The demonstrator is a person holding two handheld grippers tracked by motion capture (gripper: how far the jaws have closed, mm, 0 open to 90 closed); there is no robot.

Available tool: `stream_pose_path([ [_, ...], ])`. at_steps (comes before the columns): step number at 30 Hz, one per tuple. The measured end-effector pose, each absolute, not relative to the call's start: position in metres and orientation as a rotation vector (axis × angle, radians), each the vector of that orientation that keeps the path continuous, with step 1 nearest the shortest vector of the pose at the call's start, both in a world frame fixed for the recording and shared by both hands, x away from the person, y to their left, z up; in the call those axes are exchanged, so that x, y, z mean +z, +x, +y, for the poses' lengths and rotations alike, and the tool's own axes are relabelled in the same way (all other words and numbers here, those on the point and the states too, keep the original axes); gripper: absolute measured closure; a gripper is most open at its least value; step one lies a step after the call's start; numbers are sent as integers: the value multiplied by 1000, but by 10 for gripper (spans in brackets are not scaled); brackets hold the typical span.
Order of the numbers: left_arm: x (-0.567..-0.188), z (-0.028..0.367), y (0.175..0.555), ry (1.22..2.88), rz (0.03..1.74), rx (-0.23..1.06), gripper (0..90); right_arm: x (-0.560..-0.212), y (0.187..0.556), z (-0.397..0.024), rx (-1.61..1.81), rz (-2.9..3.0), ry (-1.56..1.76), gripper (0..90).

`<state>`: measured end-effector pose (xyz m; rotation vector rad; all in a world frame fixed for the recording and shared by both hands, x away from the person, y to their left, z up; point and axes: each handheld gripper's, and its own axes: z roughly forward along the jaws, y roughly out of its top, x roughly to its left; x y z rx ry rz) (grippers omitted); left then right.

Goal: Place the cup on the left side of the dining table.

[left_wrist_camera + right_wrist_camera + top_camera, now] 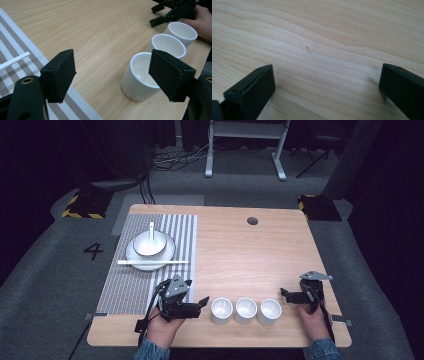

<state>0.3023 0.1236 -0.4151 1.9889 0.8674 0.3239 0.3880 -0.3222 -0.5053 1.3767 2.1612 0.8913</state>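
My left gripper (201, 303) rests at the near edge of the pale wooden table (240, 255), its black jaws parted with nothing between them, pointing to the right toward a row of three small white ceramic cups (245, 310). The nearest white cup (221, 310) stands just ahead of the jaw tips, apart from them, upright with its mouth up; the row's long axis runs sideways along the table's near edge, away from my left gripper toward my right gripper (285, 293). From the left gripper view, the nearest cup (140, 76) sits just beyond my right-hand jaw, partly hidden behind it, with the middle white cup (167, 45) and the far white cup (182, 30) lined up behind it, each touching or almost touching its neighbour; the high view shows them as an even row. That same view shows my right gripper (160, 16) past the far cup, jaws aimed back at the row. My right gripper is released too, jaws wide, and the right gripper view gives bare wood grain between them. Behind and left of my left gripper, the high view shows a grey striped placemat (135, 280) carrying a white plate (134, 255), a white bowl (149, 245) with a white spoon (152, 231) standing in it, and white chopsticks (153, 262) lying crosswise.
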Motion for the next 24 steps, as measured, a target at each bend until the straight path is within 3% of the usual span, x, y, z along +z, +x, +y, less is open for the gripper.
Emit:
stream_pose_path([
  [17, -420, 89, 299, 1985, 811, 278, 205, -505, 388, -322, 891, 2161, 1376, 4],
  [24, -425, 76, 298, 1986, 809, 281, 155, -505, 388, -322, 891, 2161, 1376, 5],
])
